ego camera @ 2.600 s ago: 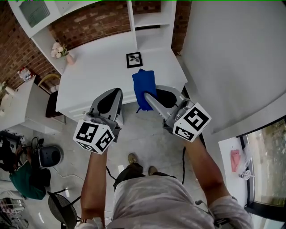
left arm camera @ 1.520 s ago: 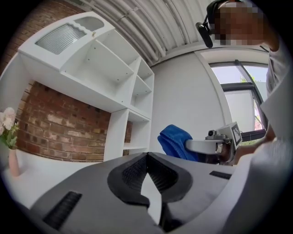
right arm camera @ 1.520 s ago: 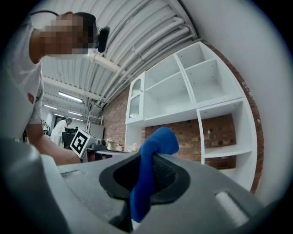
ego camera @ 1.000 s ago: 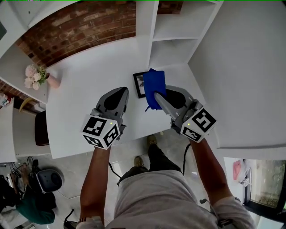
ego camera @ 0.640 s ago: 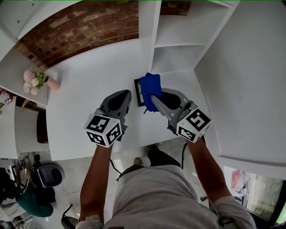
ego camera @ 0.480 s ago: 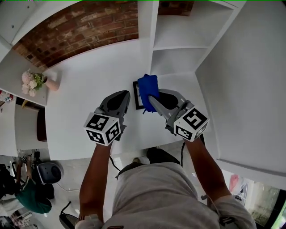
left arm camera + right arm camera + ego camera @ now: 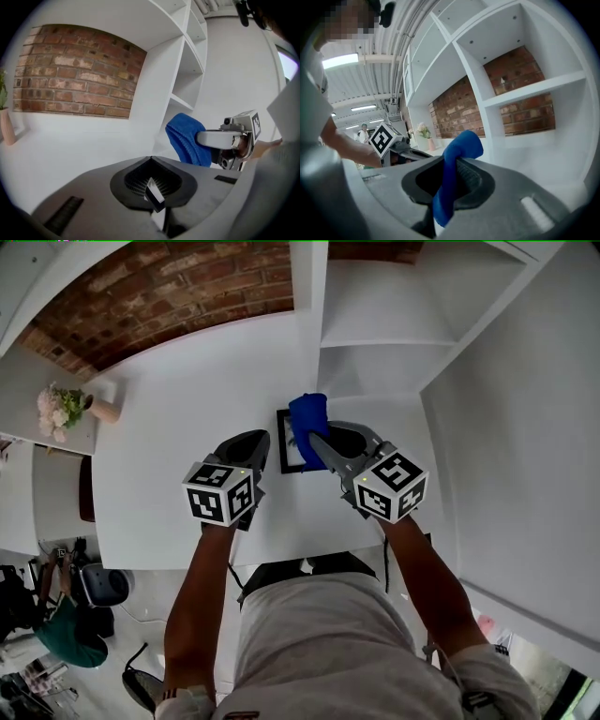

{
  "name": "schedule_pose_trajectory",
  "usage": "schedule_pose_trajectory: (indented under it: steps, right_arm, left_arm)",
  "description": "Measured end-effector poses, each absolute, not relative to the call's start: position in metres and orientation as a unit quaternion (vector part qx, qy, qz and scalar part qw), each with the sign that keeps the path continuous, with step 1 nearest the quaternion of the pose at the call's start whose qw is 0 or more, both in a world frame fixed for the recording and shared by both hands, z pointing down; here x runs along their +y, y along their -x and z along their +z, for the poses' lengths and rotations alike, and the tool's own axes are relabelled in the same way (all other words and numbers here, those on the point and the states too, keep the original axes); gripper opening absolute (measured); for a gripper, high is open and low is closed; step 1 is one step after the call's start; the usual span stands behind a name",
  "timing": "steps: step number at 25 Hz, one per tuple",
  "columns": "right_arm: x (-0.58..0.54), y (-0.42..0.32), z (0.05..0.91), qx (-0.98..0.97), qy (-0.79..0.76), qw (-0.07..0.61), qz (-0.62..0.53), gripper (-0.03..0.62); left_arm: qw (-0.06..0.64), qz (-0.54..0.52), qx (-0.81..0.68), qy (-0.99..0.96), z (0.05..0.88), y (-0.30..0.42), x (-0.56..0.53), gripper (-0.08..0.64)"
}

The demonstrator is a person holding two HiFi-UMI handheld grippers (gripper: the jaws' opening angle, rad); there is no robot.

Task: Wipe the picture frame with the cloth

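Head view looks down on a broad, smooth white desk (image 7: pixel 178 427). A white shelf unit (image 7: pixel 375 324) rises at its far right, with a rough brick wall (image 7: pixel 159 287) behind. Bare desktop runs wide to the left, and the shelf upright closes in just beyond the work. The left gripper (image 7: pixel 251 439), jaws pressed together on nothing, hangs just left of the frame. The right gripper (image 7: pixel 315 439) pinches a soft, folded blue cloth (image 7: pixel 309 416) that bulges past its tips. Beneath them lies the flat black picture frame (image 7: pixel 284 444), only its left and near edges showing. A small pink vase of flowers (image 7: pixel 103 411) stands well apart at far left.
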State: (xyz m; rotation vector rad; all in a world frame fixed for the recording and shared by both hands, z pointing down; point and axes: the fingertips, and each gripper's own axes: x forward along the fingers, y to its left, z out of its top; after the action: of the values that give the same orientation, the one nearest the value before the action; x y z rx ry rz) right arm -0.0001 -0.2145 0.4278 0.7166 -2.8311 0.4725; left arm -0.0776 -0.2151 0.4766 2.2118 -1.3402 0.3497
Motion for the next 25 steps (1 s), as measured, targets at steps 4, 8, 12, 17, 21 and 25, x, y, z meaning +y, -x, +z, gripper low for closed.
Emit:
schedule_pose_trajectory:
  steps: [4, 8, 12, 17, 21, 25]
  right_arm:
    - [-0.224, 0.011, 0.446, -0.947, -0.24, 0.113, 0.182, 0.048]
    - [-0.23, 0.022, 0.461, -0.938, -0.24, 0.141, 0.208, 0.048]
    - [-0.232, 0.03, 0.478, -0.93, -0.234, 0.171, 0.226, 0.048]
    - [-0.238, 0.034, 0.5, -0.917, -0.236, 0.2, 0.253, 0.048]
    - [-0.245, 0.035, 0.51, -0.906, -0.243, 0.213, 0.273, 0.048]
    - [-0.248, 0.038, 0.514, -0.903, -0.235, 0.222, 0.283, 0.048]
  left_arm:
    - [0.301, 0.144, -0.481, -0.811, 0.496, 0.077, -0.225, 0.0]
    - [0.351, 0.165, -0.469, -0.793, 0.515, 0.075, -0.232, 0.002]
    - [0.394, 0.189, -0.453, -0.777, 0.536, 0.075, -0.233, 0.044]
    - [0.414, 0.241, -0.446, -0.757, 0.56, 0.078, -0.234, 0.116]
    - [0.423, 0.278, -0.444, -0.739, 0.574, 0.082, -0.236, 0.137]
    - [0.427, 0.298, -0.43, -0.738, 0.578, 0.08, -0.239, 0.152]
